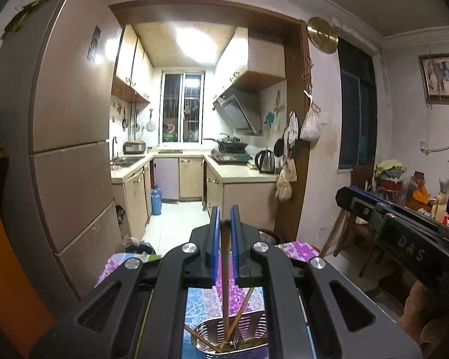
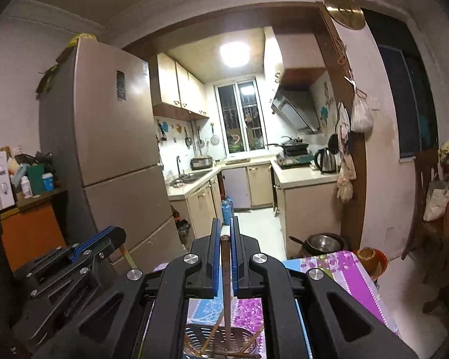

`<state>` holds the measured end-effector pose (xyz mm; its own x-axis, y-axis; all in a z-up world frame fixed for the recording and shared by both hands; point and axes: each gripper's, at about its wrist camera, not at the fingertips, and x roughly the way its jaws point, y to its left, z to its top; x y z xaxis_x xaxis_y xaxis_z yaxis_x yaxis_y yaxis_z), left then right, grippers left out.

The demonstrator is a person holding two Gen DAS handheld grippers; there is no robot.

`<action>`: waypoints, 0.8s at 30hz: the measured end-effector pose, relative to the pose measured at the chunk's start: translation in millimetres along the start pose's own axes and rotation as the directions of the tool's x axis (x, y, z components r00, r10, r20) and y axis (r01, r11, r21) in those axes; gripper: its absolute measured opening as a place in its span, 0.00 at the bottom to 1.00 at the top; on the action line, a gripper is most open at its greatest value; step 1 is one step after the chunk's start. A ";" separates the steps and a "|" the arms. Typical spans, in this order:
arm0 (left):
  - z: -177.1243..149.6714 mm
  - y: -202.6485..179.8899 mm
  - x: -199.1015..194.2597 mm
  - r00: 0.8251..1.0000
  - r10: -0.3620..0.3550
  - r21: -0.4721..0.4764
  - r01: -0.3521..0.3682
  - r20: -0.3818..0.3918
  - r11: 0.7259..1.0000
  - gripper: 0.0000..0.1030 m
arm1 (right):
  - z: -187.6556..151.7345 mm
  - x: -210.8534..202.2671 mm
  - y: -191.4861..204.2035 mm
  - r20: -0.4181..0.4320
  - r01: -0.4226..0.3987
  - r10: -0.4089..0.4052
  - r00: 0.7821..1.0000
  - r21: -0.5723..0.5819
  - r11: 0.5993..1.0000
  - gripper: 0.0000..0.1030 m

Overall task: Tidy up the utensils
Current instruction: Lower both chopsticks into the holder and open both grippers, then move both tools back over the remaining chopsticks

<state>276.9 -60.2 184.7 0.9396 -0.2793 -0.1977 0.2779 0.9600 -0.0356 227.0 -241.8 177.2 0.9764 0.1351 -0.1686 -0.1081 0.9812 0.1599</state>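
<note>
Our left hand-held gripper (image 1: 223, 224) is clamped on a chopstick (image 1: 225, 269), our right hand-held gripper (image 2: 223, 233) on another chopstick (image 2: 226, 278), both above the perforated metal holder (image 1: 245, 333) on the floral worktop (image 2: 350, 272).

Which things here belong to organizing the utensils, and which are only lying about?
Job: chopstick in left gripper; chopstick in right gripper; holder.

Lying about: kettle, fridge, bowl.

"DAS" on right gripper (image 1: 348, 193)
</note>
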 end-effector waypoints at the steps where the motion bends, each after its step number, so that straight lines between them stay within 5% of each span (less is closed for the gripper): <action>1: -3.2 2.1 3.7 1.000 0.001 -0.004 -0.001 -0.007 1.000 0.05 | -5.2 5.2 -1.0 -0.006 0.008 -0.008 1.000 0.004 1.000 0.07; 14: -66.6 26.3 46.2 0.985 0.037 -0.067 -0.049 -0.170 0.997 0.06 | -62.4 40.3 4.8 -0.134 0.012 -0.011 0.991 0.007 1.000 0.08; 24: -19.7 50.8 -43.3 0.997 0.067 -0.128 -0.063 0.031 0.990 0.06 | -37.4 -52.8 -19.3 -0.110 -0.029 0.029 0.993 0.002 1.000 0.08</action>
<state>246.4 1.1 172.2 0.9620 -0.2145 -0.1687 0.1904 0.9705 -0.1479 170.6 -262.7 146.6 0.9462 0.1776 -0.2704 -0.1356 0.9766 0.1669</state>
